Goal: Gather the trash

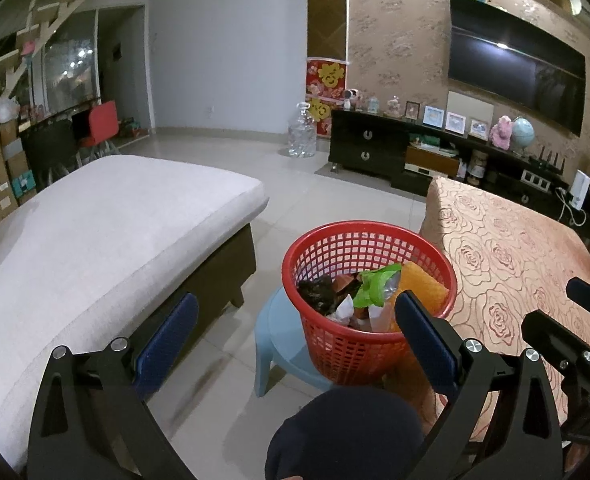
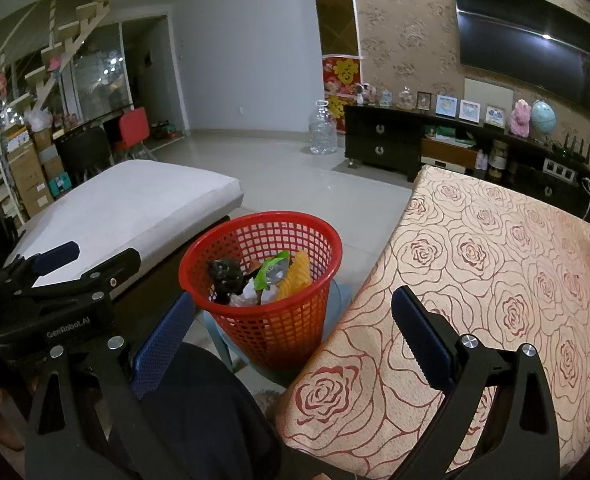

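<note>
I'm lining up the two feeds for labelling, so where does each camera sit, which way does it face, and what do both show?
Left wrist: on the left gripper, open, looking across the room at the red basket on a blue stool; a dark knee and the right gripper show.
Right wrist: on the right gripper, open, over the rose tablecloth; the left gripper shows at left.
Shared: basket, grey cushion, TV.

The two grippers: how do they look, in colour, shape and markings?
Both the left gripper and the right gripper have black angular frames with silver bolts and two flat fingers with blue textured pads. The left one's body shows white lettering, "GenRobot.AI".
</note>
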